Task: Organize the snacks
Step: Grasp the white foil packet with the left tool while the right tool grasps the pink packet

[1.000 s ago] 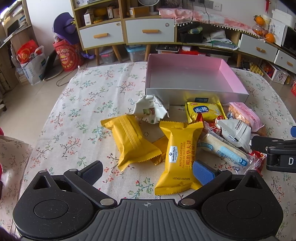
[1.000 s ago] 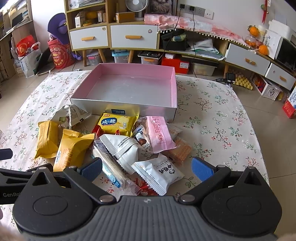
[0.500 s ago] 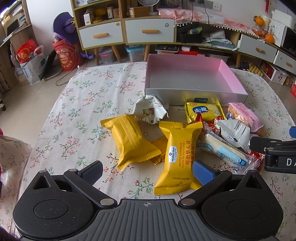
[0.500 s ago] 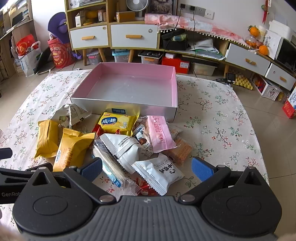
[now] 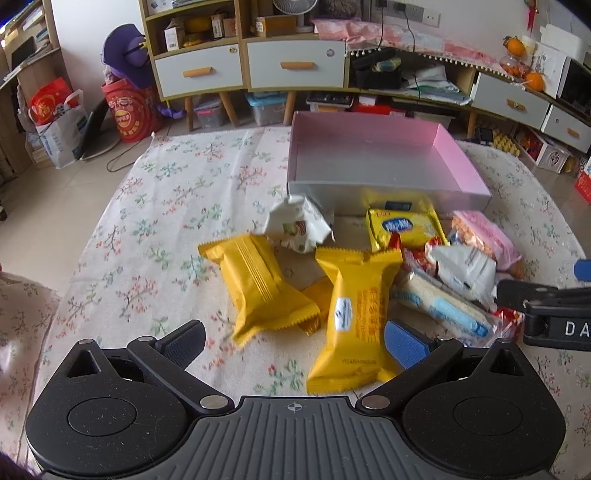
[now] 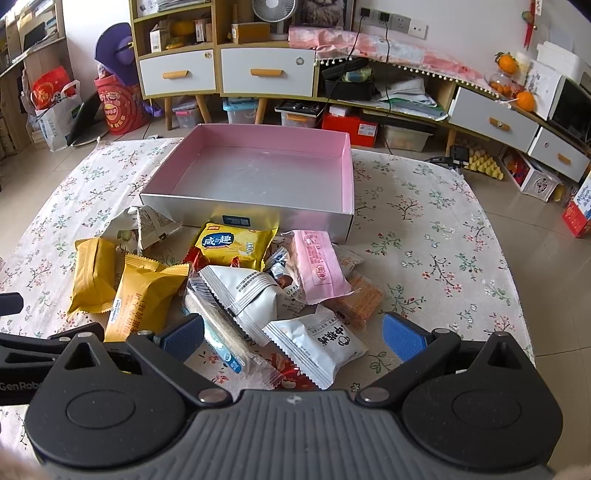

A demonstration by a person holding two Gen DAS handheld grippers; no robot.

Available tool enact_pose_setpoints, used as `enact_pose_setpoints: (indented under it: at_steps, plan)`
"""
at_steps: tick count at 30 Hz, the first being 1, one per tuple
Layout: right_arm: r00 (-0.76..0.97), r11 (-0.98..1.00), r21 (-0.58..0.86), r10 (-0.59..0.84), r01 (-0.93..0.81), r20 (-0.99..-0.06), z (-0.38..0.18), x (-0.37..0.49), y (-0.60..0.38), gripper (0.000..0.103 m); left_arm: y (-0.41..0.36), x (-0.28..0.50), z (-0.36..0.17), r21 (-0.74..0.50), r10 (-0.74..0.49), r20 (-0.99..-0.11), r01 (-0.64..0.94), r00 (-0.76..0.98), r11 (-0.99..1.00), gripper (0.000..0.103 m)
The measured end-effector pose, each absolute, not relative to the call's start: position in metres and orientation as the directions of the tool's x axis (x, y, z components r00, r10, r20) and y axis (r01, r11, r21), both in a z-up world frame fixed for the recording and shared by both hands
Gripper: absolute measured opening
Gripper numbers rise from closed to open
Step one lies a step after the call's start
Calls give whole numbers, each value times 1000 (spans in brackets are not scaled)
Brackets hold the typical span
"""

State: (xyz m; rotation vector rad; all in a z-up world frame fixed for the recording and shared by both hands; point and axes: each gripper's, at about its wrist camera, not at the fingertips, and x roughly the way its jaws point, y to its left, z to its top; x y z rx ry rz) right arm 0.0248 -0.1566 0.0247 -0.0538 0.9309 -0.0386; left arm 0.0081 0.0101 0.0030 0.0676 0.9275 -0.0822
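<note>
Floral-clothed table (image 6: 436,229), pink box (image 6: 347,177), snack packets (image 6: 236,273) heaped beside it

White wall (image 6: 461,22) at back w/ power sockets (image 6: 384,16). Along it a wooden shelf unit (image 6: 221,48) on angled legs, white drawers (image 6: 267,72) w/ orange handles, small fan (image 6: 273,9) on top. To the right a low wooden bench (image 6: 406,88) w/ more white drawers (image 6: 493,120); oranges (image 6: 524,100) on it. Floor is pale tile (image 6: 546,229). Red bucket (image 6: 118,105) & shopping bags (image 6: 55,110) at left. Daylight, soft
</note>
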Motion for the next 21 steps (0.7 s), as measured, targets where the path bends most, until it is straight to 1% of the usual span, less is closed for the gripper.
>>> enact_pose_setpoints:
  at_steps: [8, 11, 13, 14, 16, 21]
  plan:
    - [607, 999, -35, -43, 25, -793, 23, 38, -171, 103, 39, 35, 9, -43, -120, -763, 134, 635, 990, 103]
    - [575, 1000, 7, 5, 2, -818, 19, 51, -178, 103, 48, 53, 1, -83, -152, -771, 139, 618, 987, 103]
    - [539, 998, 61, 46, 10, -841, 17, 65, -189, 99, 54, 67, -7, -141, -190, -778, 129, 599, 982, 101]
    - [524, 994, 105, 73, 32, -849, 16, 73, -196, 95, 57, 74, -9, -172, -214, -776, 127, 593, 977, 101]
    - [505, 981, 181, 120, 74, -855, 11, 84, -210, 93, 60, 87, -12, -228, -268, -758, 143, 595, 963, 101]
    - [492, 957, 260, 166, 127, -854, -3, 104, -225, 85, 54, 118, -20, -283, -339, -730, 189, 593, 940, 97]
